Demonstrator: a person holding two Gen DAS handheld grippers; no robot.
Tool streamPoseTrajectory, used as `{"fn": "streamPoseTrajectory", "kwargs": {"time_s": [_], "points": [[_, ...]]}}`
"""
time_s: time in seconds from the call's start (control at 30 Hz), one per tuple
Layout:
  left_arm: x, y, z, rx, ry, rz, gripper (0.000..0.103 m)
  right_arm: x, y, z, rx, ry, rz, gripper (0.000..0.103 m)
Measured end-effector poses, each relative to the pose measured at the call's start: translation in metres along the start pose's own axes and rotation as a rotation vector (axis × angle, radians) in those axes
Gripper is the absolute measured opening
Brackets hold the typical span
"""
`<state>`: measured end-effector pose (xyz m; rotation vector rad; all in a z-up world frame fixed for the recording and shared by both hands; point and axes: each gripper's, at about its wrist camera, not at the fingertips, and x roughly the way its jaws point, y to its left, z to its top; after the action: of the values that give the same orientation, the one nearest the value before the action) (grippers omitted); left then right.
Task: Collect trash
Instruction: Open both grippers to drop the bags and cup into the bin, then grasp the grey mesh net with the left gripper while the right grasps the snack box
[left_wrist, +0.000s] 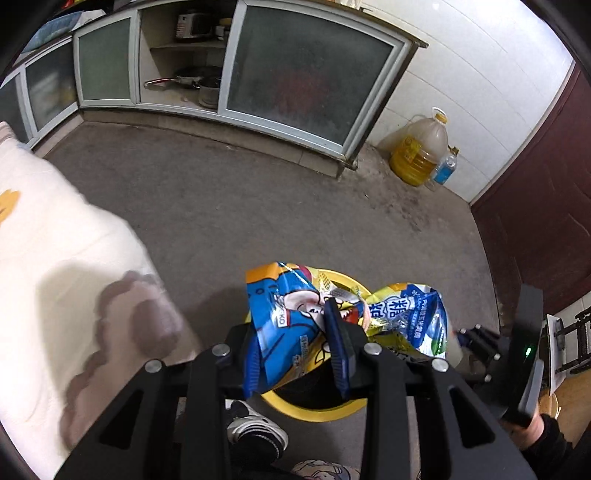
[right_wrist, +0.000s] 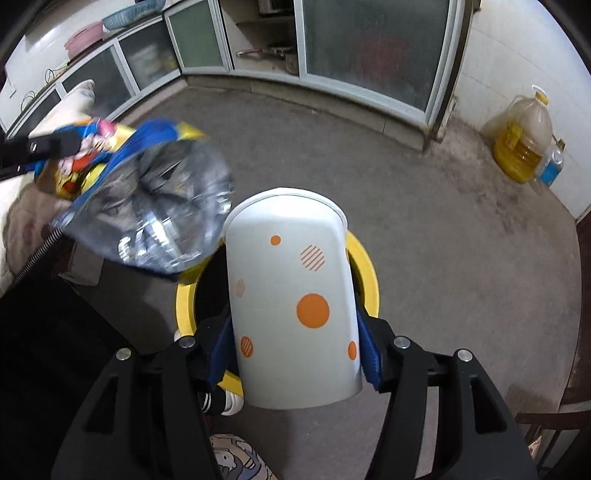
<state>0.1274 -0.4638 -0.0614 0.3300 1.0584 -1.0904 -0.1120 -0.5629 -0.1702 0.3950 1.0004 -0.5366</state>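
Left claw (left_wrist: 297, 343) pinching snack wrappers (left_wrist: 291, 314) at lower centre, above yellow bin (left_wrist: 314, 410). Right claw (right_wrist: 295, 354) clamped on dotted white cup (right_wrist: 291, 295), seen only in right view; bin interior mostly hidden.

Snack wrappers (left_wrist: 295, 314): crumpled bundle of blue/yellow printed foil bags, silver inside face showing in the right wrist view (right_wrist: 147, 206). Pinched between the pads of the left hand-held gripper (left_wrist: 297, 350), hanging in the air over the yellow-rimmed bin (left_wrist: 317, 411); part of the bundle spills out to the right of the fingers.

Paper cup (right_wrist: 291, 295): white, orange dots and striped circles, rim pointing away, tilted forward, looks undamaged. Clamped by its sides between the blue pads of the right hand-held gripper (right_wrist: 293, 354), directly above the same bin (right_wrist: 184, 306).

Bin: round, yellow rim, dark inside, standing on the floor.
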Motion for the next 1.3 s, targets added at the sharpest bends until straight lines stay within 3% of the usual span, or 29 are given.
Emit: {"fn": "streamPoseTrajectory", "kwargs": {"time_s": [0.07,0.13,0.2,0.23,0.47,0.53,0.63,0.7,0.77,1.03,1.17,1.23,1.3], "points": [[0.005,-0.007,0.003,0.005,0.002,-0.002,0.030,0.005,-0.002,-0.001,0.013,0.013,-0.006,0.057],[0.006,-0.010,0.005,-0.004,0.001,-0.022,0.037,0.008,-0.004,-0.002,0.033,0.030,0.002,0.064],[0.004,-0.011,0.003,-0.018,-0.006,-0.030,0.065,0.010,-0.010,-0.008,0.046,0.044,-0.012,0.069],[0.003,-0.012,0.002,-0.026,-0.015,-0.034,0.068,0.010,-0.013,-0.011,0.049,0.051,-0.020,0.070],[-0.026,-0.003,-0.001,-0.088,-0.099,-0.081,0.076,-0.006,-0.036,-0.025,0.101,0.038,-0.067,0.072],[-0.049,0.000,-0.002,-0.085,-0.152,-0.083,0.076,-0.018,-0.043,-0.023,0.117,0.000,-0.072,0.072],[-0.083,0.008,-0.006,-0.090,-0.222,-0.063,0.087,-0.042,-0.041,-0.016,0.109,-0.077,-0.075,0.072],[-0.111,0.017,-0.013,-0.096,-0.277,-0.052,0.089,-0.057,-0.034,-0.006,0.095,-0.137,-0.072,0.072],[-0.142,0.029,-0.027,-0.101,-0.339,-0.016,0.095,-0.071,-0.024,0.005,0.072,-0.198,-0.064,0.072],[-0.256,0.096,-0.106,-0.209,-0.505,0.192,0.095,-0.123,0.029,0.046,-0.016,-0.399,-0.002,0.083],[-0.307,0.131,-0.168,-0.328,-0.565,0.380,0.095,-0.145,0.085,0.059,-0.121,-0.504,0.117,0.091],[-0.327,0.145,-0.193,-0.362,-0.577,0.442,0.095,-0.151,0.111,0.064,-0.159,-0.524,0.189,0.093],[-0.347,0.157,-0.222,-0.391,-0.581,0.562,0.095,-0.154,0.144,0.073,-0.212,-0.535,0.262,0.094]]}}
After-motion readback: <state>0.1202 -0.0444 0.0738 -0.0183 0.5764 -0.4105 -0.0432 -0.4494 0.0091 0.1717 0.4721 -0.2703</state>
